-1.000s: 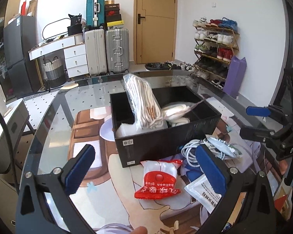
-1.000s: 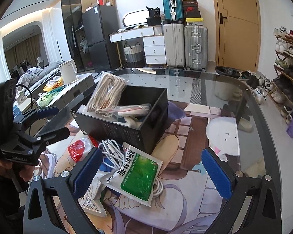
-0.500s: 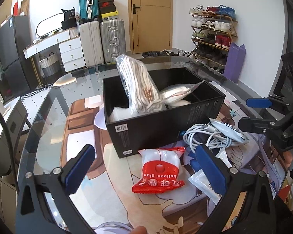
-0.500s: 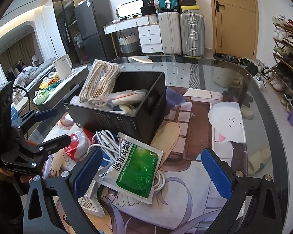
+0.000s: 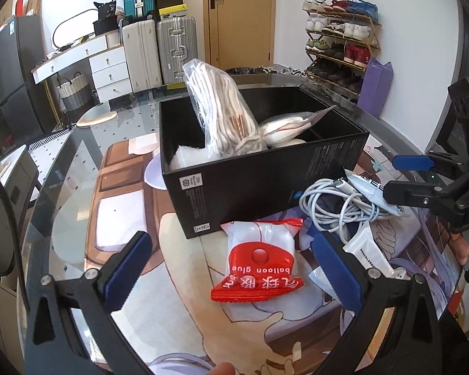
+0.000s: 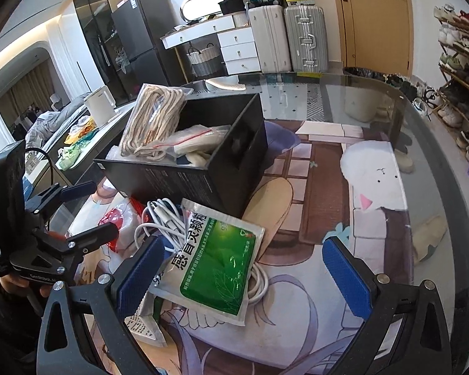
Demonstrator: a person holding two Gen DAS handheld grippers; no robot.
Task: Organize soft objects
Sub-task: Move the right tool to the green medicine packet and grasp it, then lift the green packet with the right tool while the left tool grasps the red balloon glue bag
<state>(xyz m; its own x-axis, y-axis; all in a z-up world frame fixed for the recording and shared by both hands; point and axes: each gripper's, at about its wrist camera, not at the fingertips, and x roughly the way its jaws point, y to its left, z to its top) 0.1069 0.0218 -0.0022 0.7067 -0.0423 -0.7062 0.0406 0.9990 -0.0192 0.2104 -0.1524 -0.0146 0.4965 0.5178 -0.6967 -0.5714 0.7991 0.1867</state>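
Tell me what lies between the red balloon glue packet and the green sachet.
A coiled white cable, partly under the green sachet, right wrist view.

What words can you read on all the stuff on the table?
"balloon glue", upside down, with Chinese characters under it: red and white plastic packet.
"感冒灵颗粒": green and white foil sachet.
"DAS", cut off: right gripper body.
Small print on the black cardboard box, the white flat sachet and the left gripper body: too small to read.
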